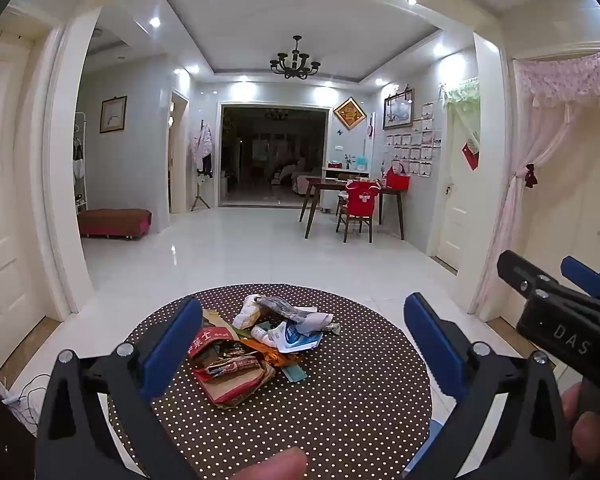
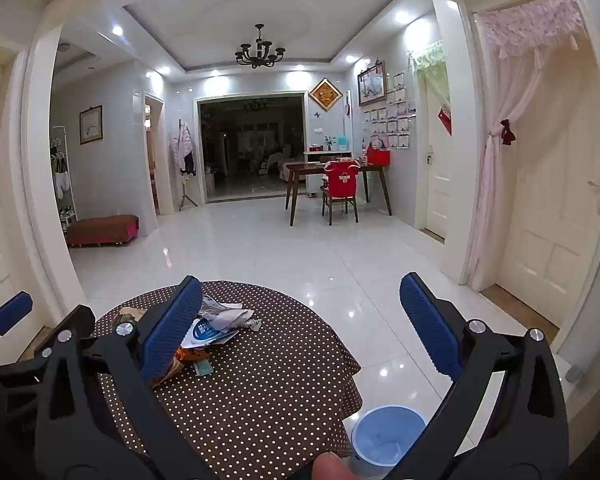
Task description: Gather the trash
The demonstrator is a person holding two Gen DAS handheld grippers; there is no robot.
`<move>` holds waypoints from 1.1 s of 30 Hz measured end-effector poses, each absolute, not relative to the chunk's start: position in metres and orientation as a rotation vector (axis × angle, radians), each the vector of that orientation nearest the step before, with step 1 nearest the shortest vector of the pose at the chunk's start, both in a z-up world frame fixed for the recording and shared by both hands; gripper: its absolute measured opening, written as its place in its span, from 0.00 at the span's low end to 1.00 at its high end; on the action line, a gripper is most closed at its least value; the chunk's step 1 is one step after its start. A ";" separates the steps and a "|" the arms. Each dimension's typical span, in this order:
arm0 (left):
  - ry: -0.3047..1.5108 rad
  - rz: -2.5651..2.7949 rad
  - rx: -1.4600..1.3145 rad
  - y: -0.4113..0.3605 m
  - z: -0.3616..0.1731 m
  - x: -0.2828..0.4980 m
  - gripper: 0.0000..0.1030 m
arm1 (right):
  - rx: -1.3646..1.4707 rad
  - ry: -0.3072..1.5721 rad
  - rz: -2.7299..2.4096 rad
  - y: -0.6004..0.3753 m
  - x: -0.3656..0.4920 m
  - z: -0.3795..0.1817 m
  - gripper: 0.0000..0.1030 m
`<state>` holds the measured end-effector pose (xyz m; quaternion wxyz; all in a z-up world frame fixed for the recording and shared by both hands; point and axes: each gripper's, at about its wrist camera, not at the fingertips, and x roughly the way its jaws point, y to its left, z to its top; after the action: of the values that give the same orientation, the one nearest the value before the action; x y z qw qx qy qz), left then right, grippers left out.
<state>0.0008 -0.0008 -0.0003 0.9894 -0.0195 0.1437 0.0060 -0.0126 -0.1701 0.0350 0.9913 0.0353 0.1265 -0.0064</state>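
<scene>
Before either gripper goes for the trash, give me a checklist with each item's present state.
1. Left gripper open, nothing between its fingers: ok.
2. Right gripper open and free of load: ok.
3. Trash pile in view on the polka-dot table, ahead of the left gripper: ok.
4. Blue bin open-topped on the floor by the table's right edge, low in the right wrist view: ok.
5. The two grippers apart, not touching: ok.
6. Any trash off the table or hidden under the pile: cannot tell.
</scene>
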 end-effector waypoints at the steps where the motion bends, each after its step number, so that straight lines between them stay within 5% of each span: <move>1: 0.281 0.010 -0.046 0.000 0.000 0.000 0.96 | 0.072 0.249 -0.012 -0.170 -0.013 0.035 0.94; 33: 0.295 0.023 -0.040 0.005 0.001 0.002 0.96 | 0.066 0.272 -0.010 -0.172 -0.005 0.031 0.94</move>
<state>0.0020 0.0051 0.0007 0.9889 -0.0200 0.1468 0.0116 -0.0053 -0.1718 0.0311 0.9902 0.0331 0.1354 -0.0050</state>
